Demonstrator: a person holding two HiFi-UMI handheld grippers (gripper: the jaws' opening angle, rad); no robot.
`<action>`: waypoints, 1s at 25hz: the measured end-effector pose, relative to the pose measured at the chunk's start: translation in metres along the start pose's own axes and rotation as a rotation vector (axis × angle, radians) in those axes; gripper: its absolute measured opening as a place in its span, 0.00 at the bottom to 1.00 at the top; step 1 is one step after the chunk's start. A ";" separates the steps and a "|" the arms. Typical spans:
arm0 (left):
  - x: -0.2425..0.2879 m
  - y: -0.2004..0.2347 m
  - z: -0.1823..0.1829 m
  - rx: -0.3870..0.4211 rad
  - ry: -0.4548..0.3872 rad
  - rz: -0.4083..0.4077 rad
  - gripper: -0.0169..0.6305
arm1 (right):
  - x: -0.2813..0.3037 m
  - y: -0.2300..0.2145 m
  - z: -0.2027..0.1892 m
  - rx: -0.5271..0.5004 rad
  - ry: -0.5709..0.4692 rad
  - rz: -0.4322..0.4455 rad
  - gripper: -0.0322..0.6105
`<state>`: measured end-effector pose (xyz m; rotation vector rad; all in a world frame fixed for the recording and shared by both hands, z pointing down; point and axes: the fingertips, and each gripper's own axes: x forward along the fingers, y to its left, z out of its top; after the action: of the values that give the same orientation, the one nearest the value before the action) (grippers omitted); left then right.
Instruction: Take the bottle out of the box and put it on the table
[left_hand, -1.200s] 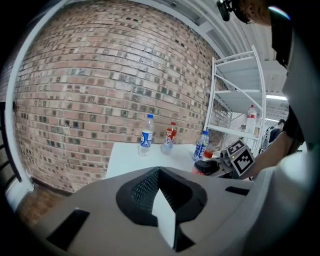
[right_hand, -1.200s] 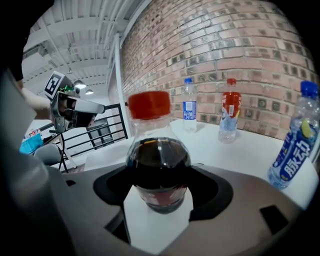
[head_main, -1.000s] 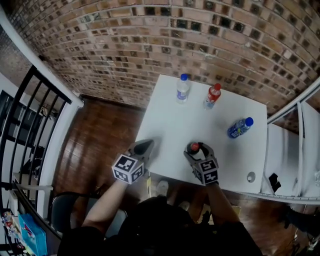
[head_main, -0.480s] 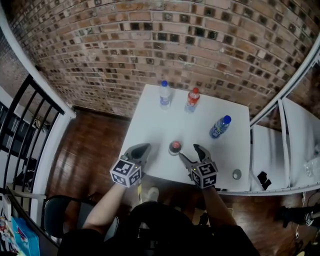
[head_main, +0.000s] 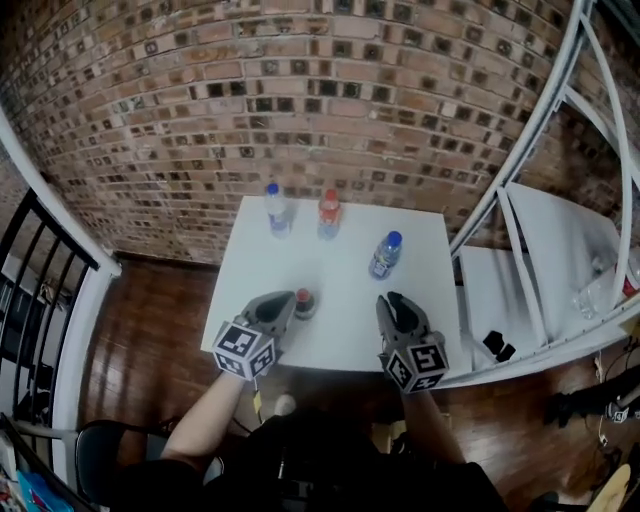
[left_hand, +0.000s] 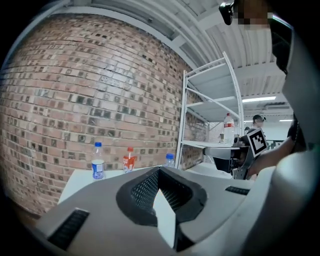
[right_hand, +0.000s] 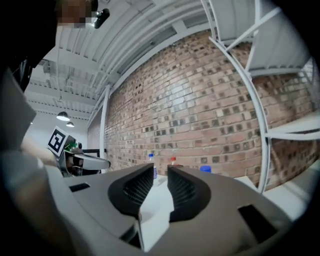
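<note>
Bottle (head_main: 305, 301), dark with a red cap, stands on the white table (head_main: 340, 255) near its front edge. The left gripper (head_main: 285, 301) hides its lower part, jaws together and empty. Over the same edge, the right gripper (head_main: 392, 301) has just been closing to a narrow, empty gap.

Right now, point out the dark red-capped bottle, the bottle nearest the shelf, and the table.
dark red-capped bottle (head_main: 304, 298): head view, on its red cap.
bottle nearest the shelf (head_main: 382, 260): head view, on its body.
table (head_main: 345, 312): head view, on bare top.
</note>
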<state>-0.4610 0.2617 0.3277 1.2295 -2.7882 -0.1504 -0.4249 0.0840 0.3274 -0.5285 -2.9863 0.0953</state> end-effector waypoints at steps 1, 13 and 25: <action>0.005 -0.007 0.003 0.005 -0.008 -0.017 0.03 | -0.009 -0.005 0.004 -0.017 -0.008 -0.022 0.12; 0.022 -0.066 0.022 0.039 -0.058 -0.148 0.03 | -0.069 -0.035 0.017 -0.002 -0.027 -0.135 0.05; 0.012 -0.070 0.022 0.027 -0.063 -0.142 0.03 | -0.069 -0.021 0.015 -0.009 -0.003 -0.094 0.05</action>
<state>-0.4208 0.2066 0.2974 1.4550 -2.7628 -0.1646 -0.3690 0.0393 0.3079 -0.3879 -3.0103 0.0757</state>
